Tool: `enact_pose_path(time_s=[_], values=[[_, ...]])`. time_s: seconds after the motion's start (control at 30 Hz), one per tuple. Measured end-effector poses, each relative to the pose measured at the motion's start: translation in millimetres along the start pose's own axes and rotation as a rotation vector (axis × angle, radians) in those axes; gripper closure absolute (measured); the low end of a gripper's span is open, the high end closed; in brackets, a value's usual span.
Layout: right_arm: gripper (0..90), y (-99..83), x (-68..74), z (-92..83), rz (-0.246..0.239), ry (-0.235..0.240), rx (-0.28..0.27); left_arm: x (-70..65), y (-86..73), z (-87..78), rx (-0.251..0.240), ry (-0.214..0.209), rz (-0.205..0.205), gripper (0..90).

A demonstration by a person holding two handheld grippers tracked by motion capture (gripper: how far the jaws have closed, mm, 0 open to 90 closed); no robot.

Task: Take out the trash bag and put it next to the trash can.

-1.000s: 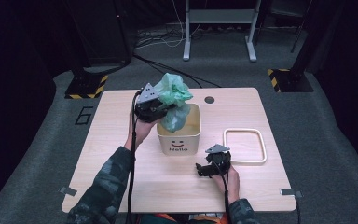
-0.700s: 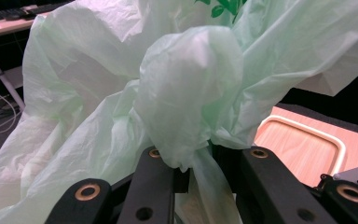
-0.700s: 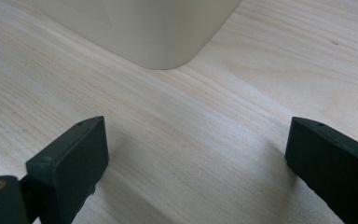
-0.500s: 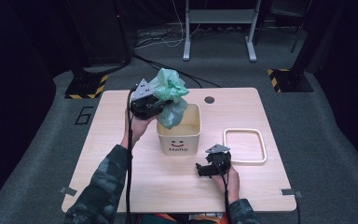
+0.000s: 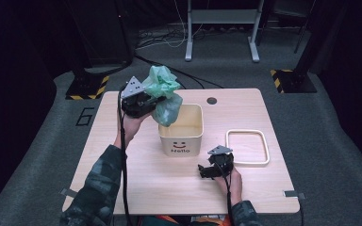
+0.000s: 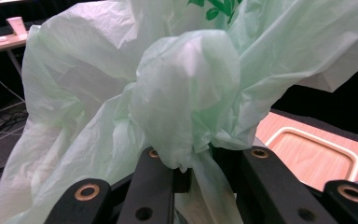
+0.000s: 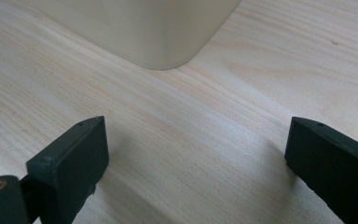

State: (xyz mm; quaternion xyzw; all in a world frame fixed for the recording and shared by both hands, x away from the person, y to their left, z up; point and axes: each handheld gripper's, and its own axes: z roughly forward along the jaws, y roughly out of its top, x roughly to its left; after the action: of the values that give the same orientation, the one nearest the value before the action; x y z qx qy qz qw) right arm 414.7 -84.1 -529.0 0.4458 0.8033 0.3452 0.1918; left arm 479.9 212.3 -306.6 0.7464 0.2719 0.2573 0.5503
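The left tool (image 5: 143,102) was clamped on a crumpled pale green plastic bag (image 5: 164,93), held in the air over the far left corner of the cream square bin (image 5: 181,129) — the bag's lower bulge hung just inside that rim while its upper folds puffed above the tool. In the left gripper view the bag (image 6: 177,93) was pinched at a knotted neck between the two black jaws, film spilling to both sides, and dark green leaf print showed near the top. The bin stood near the middle of the wooden counter (image 5: 136,179), a smiling face and the word "Hello" on its near wall. The right tool (image 5: 211,170) rested low on the counter just in front of the bin's near right corner, jaws wide apart with nothing between them; its own view showed bare wood and the bin's rounded corner (image 7: 158,32). A cream rectangular frame (image 5: 247,147) lay flat to the right of the bin — just beyond the right tool.
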Motion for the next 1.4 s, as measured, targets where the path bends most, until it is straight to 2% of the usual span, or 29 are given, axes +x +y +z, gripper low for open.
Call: enact_pose_path(time_s=[0.33,0.57,1.07,1.4], values=[[5.1,0.0,0.0,0.0,0.0,0.0,0.0,11.8,1.6,-15.3,-0.013,0.04,0.005,79.8],[5.4,-0.1,0.0,-0.1,0.001,-0.001,-0.001,25.1,-5.2,-27.7,-0.005,0.081,-0.014,79.9],[6.4,-0.5,-0.8,-0.7,0.005,0.004,-0.002,57.0,-38.0,-48.6,0.058,0.16,-0.08,79.9],[6.5,-0.5,-0.9,-0.8,0.006,0.004,-0.002,80.3,-67.9,-51.7,0.145,0.2,-0.156,79.8]])
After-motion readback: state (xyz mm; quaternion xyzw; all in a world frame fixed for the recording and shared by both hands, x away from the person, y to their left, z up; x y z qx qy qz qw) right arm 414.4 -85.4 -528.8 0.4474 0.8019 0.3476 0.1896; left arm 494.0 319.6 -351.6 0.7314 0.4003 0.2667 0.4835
